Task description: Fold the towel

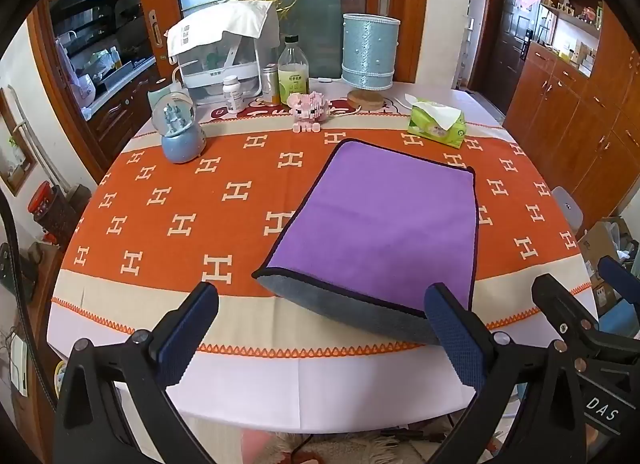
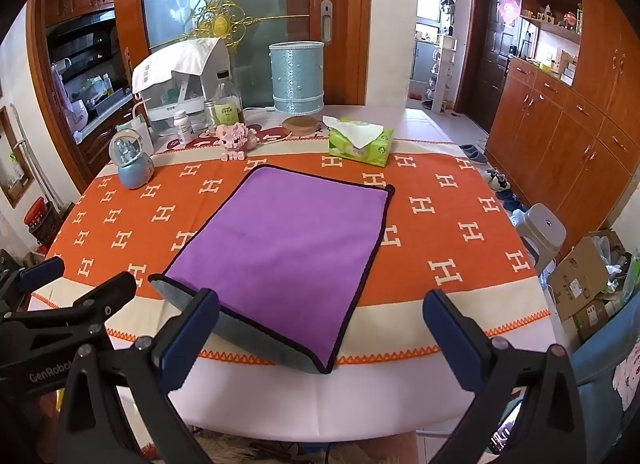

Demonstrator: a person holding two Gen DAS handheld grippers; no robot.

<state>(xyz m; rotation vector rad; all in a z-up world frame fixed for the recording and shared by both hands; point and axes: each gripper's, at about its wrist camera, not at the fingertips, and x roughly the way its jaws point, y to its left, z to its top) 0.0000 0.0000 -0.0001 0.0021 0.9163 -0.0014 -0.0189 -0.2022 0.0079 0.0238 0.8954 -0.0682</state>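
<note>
A purple towel (image 1: 384, 223) with a dark hem lies flat on the orange patterned tablecloth (image 1: 168, 199); its near edge is turned up and shows a grey underside (image 1: 344, 304). It also shows in the right wrist view (image 2: 288, 248). My left gripper (image 1: 320, 328) is open and empty, just in front of the towel's near edge, above the table. My right gripper (image 2: 320, 336) is open and empty, over the towel's near right corner (image 2: 324, 368). The right gripper also shows at the right of the left wrist view (image 1: 576, 304); the left one shows at the left of the right wrist view (image 2: 72, 292).
At the table's back stand a snow globe (image 1: 180, 131), a pink block pig (image 1: 310, 107), bottles (image 1: 293, 67), a blue lamp (image 1: 370, 55), a white appliance (image 1: 220, 51) and a green tissue pack (image 1: 438, 121). A grey stool (image 2: 540, 232) and cardboard boxes (image 2: 580, 276) sit right of the table.
</note>
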